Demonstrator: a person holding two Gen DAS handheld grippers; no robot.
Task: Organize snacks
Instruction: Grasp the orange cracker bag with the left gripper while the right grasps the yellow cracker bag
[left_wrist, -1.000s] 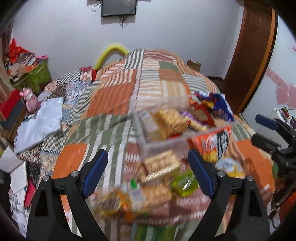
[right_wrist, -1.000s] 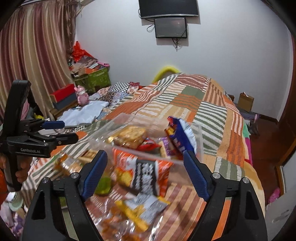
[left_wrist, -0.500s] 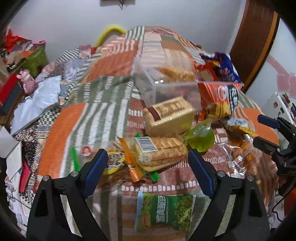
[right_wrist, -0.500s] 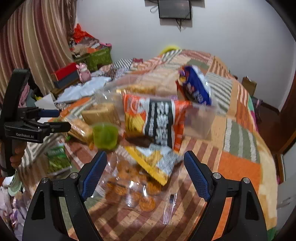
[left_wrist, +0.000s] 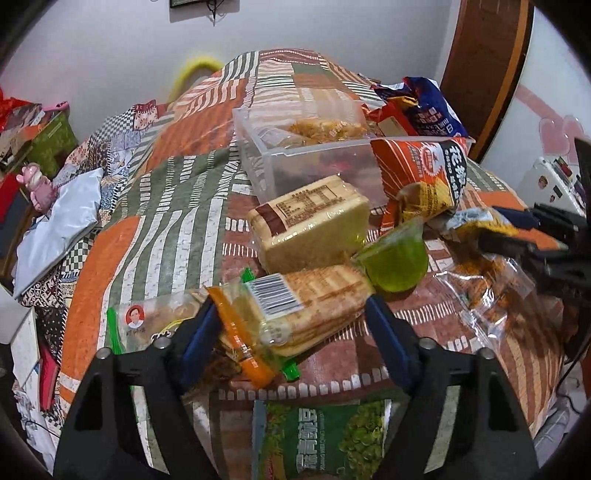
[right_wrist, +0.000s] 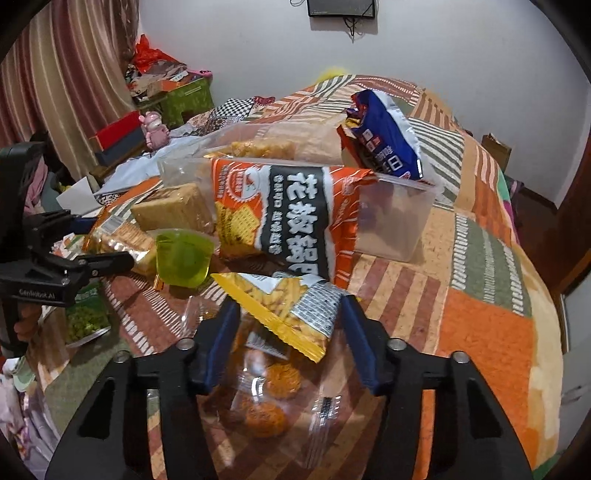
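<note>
Now both of my grippers have dropped onto the snack pile and their jaws have just been closing: my left gripper (left_wrist: 291, 328) brackets the barcoded cracker pack (left_wrist: 310, 302), my right gripper (right_wrist: 288, 332) brackets the yellow snack bag (right_wrist: 284, 306), pads not visibly pressing either, so I judge 2 pickups starting. Beyond sit the green jelly cup (right_wrist: 183, 256), the orange cracker bag (right_wrist: 291, 210) and the half-filled clear bin (left_wrist: 266, 155), with bare quilt (right_wrist: 484, 325) to the right.

On the bed (left_wrist: 166, 206), a plastic bin (left_wrist: 295, 162) sits far from the camera with snack bags (left_wrist: 417, 107) in it. Near it lie a cracker pack (left_wrist: 314, 229), a jelly cup (left_wrist: 395, 258) to its right, and a biscuit pack (left_wrist: 306, 302) nearest.
</note>
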